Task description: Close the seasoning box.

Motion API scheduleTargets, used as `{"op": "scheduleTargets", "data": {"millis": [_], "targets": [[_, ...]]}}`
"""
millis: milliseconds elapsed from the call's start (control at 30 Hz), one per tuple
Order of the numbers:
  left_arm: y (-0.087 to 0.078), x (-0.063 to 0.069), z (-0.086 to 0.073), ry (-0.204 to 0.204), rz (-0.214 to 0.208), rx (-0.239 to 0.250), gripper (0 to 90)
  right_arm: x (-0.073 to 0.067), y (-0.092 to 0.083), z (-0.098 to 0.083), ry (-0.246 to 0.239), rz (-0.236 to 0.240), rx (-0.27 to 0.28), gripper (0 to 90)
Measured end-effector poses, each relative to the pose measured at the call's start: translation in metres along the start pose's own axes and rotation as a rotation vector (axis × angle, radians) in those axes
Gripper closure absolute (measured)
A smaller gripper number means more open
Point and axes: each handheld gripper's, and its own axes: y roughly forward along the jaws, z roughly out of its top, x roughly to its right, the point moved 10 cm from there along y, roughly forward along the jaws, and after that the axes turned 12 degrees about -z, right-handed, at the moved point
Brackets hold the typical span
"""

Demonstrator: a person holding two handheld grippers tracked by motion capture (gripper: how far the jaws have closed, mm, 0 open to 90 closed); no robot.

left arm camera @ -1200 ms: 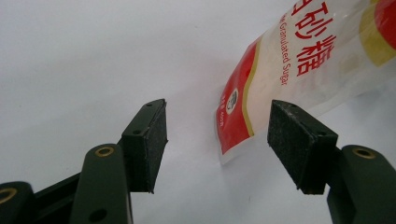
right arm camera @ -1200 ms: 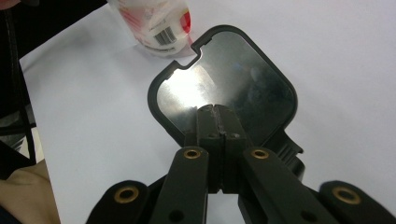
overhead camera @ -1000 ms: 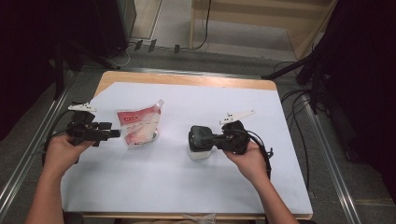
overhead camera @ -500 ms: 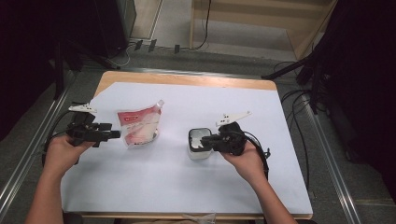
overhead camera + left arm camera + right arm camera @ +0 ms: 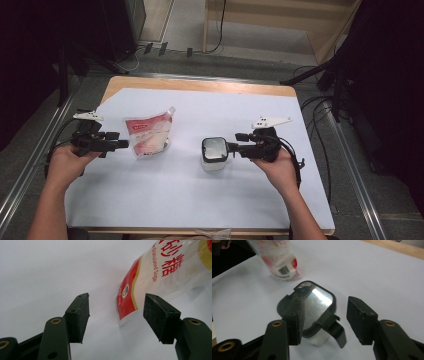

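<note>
A red and white pouch of granulated sugar (image 5: 148,135) lies on the white sheet at left. My left gripper (image 5: 122,144) rests just left of it, open, and the pouch's corner (image 5: 130,302) lies beyond the gap between its pads, untouched. A small clear container with a dark-rimmed lid (image 5: 215,152) stands at centre. My right gripper (image 5: 234,147) points at it from the right. Its jaws have just been opening. In the right gripper view the lid's front latch tab (image 5: 335,331) sits between the pads of the right gripper (image 5: 324,312), and neither pad presses on it.
The white sheet (image 5: 200,200) covers most of the wooden table (image 5: 200,84). Metal rails run along both sides, and cables (image 5: 320,107) lie off the right edge. Open sheet lies in front of both hands and behind the container.
The right gripper has opened its jaws and drawn back a little to the right, uncovering the container's lid. The left hand and the sugar pouch have kept still.
</note>
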Motion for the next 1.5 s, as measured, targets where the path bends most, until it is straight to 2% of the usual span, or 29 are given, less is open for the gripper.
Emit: {"op": "scheduleTargets", "data": {"millis": [200,300,400,667,833,933,1033,1133,1200,1367,1500], "targets": [[0.001,-0.001,-0.002,0.005,-0.004,-0.023,39.4,0.022,-0.004,-0.003,-0.001,-0.055,0.037,41.1],[0.001,-0.001,-0.002,0.006,-0.003,-0.017,39.4,0.034,-0.006,-0.005,-0.007,-0.088,0.058,36.6],[0.0,-0.001,-0.002,0.007,-0.003,-0.018,39.3,0.045,-0.007,-0.008,0.016,-0.109,0.076,33.4],[0.001,-0.001,-0.002,0.005,-0.001,-0.019,39.3,0.066,-0.004,-0.02,0.067,-0.142,0.069,29.1],[0.001,-0.002,-0.002,-0.001,0.004,-0.012,39.2,0.076,-0.001,-0.028,0.088,-0.152,0.061,27.9],[0.0,-0.002,-0.003,0.003,0.0,-0.011,38.8,0.082,0.002,-0.032,0.121,-0.151,0.053,28.0],[0.001,-0.003,-0.002,0.002,0.002,-0.009,38.7,0.088,0.004,-0.035,0.136,-0.176,0.054,27.8],[0.003,-0.005,-0.003,0.004,0.007,-0.014,38.5,0.09,0.007,-0.039,0.111,-0.166,0.04,23.9],[0.003,-0.006,-0.005,0.01,0.009,-0.032,38.1,0.093,0.01,-0.041,0.116,-0.18,0.021,24.0],[0.007,-0.01,-0.006,0.014,0.031,-0.026,35.0,0.098,0.014,-0.046,0.119,-0.2,-0.001,24.0],[0.009,-0.011,-0.006,0.009,0.027,-0.024,33.0,0.101,0.016,-0.049,0.123,-0.215,-0.019,24.0]]}}
